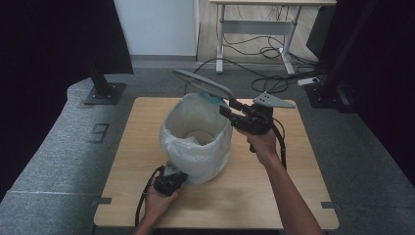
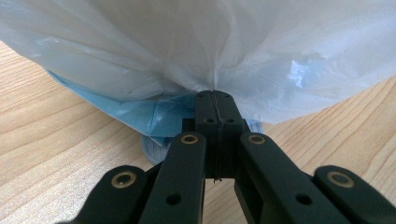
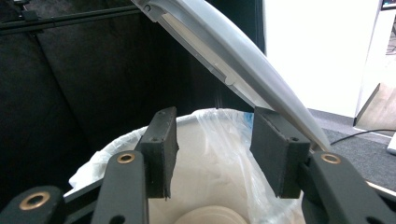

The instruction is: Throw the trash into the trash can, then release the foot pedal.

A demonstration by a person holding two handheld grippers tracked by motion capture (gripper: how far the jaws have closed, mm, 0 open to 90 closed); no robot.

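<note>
A: Item one?
B: One small bin (image 1: 195, 139), mid-table, lined with one translucent white bag (image 1: 215, 152); one grey lid (image 1: 203, 84) tilted up at its far edge.
A: Grippers?
B: Two. Left gripper (image 1: 169, 180), near the front edge, jaws pressed together on a gather of the bag low on the bin's near side. Right gripper (image 1: 230, 108), jaws spread, at the bin's far rim just under the lid.
A: Differences by view?
B: Left gripper view shows blue plastic (image 2: 135, 112) below the bag and the wooden table (image 2: 56, 140); right gripper view looks into the lined bin; high view shows both hands.
</note>
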